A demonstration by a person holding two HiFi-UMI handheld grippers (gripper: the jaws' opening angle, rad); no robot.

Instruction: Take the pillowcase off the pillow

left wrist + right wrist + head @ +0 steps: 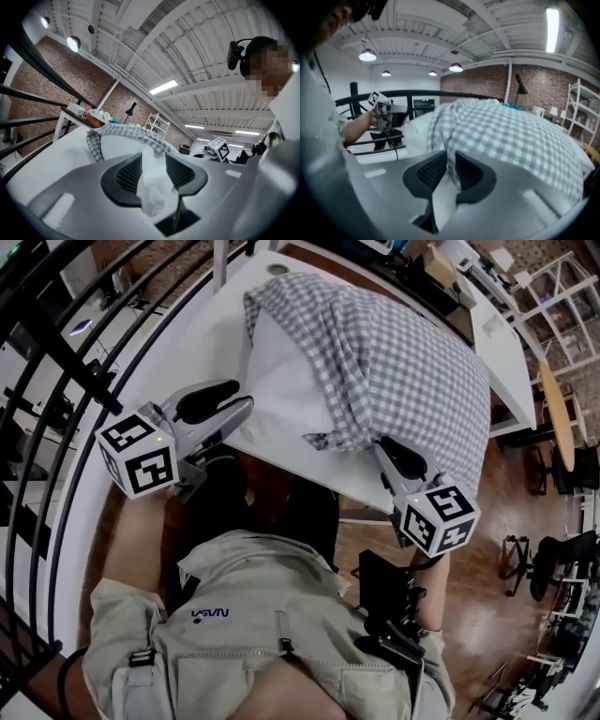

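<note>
A white pillow lies on the white table, its left part bare. The grey checked pillowcase covers its right part and is bunched back along a slanted edge. My left gripper is at the pillow's near left corner. In the left gripper view its jaws stand apart, with white pillow fabric lying loosely in the gap. My right gripper is at the pillowcase's near hem. Its jaws are slightly apart, and the checked cloth hangs between them.
A black railing curves round the table's left side. Boxes stand at the table's far end. To the right are a wooden tabletop, white shelving and a black chair on the wood floor.
</note>
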